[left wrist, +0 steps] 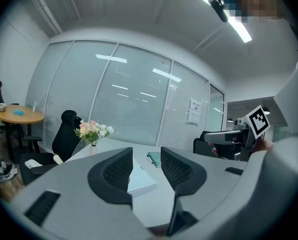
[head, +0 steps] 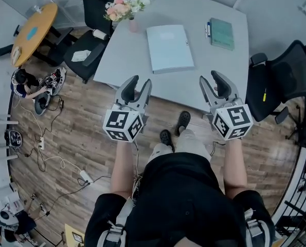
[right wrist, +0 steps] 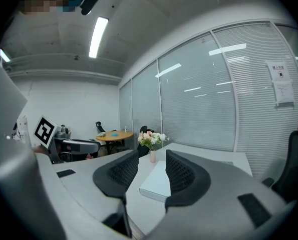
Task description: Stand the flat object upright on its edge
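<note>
I see the pale blue folder (head: 169, 48) lying flat on the table (head: 214, 71), ahead of my left gripper (head: 141, 81) and right gripper (head: 210, 78). Both sets of jaws stand apart and empty. A vase (head: 133, 24) nearby holds flowers (head: 126, 6).

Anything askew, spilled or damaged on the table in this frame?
Nothing stands out. The pale blue folder lies flat and intact on the table. The green notebook lies flat near the far edge, and the flower vase stands upright. The left gripper and right gripper hover at the near edge, jaws apart and empty.
</note>
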